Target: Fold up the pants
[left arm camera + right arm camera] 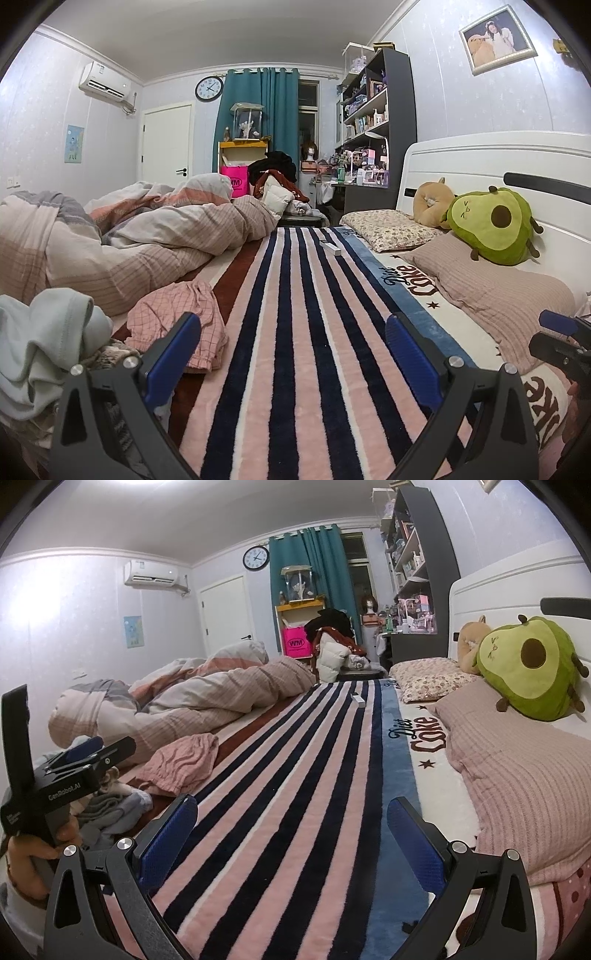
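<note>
Both your hand-held grippers, left (293, 354) and right (293, 840), gape wide, empty. Pink pants (177, 325) ahead-left: soft, light, crumpled — pinch the waistband edge.

Left gripper (291, 354) jaws wide apart and empty, right gripper (291, 838) likewise, both held level
</note>
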Available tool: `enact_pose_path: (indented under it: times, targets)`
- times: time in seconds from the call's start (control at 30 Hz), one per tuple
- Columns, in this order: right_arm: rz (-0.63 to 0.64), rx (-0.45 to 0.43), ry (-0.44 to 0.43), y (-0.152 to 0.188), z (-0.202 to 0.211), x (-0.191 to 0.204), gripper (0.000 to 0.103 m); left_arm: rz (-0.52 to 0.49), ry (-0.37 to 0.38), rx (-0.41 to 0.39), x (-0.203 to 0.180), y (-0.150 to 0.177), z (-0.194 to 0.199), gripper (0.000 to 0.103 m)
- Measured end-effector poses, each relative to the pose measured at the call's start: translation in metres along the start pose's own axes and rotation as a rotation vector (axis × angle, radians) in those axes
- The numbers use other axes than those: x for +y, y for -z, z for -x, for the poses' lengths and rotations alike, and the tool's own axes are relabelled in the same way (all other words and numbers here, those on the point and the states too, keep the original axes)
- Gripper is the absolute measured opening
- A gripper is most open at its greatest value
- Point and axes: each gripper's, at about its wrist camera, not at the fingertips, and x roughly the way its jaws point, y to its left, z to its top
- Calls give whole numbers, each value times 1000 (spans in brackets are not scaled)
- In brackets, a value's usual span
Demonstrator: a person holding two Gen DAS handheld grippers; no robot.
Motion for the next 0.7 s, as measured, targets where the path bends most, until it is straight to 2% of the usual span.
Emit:
enact_pose_path:
  times: [0.7]
  targets:
    - [-2, 3, -3, 1, -2, 2, 102, 3, 0, -3, -1, -1, 0, 100]
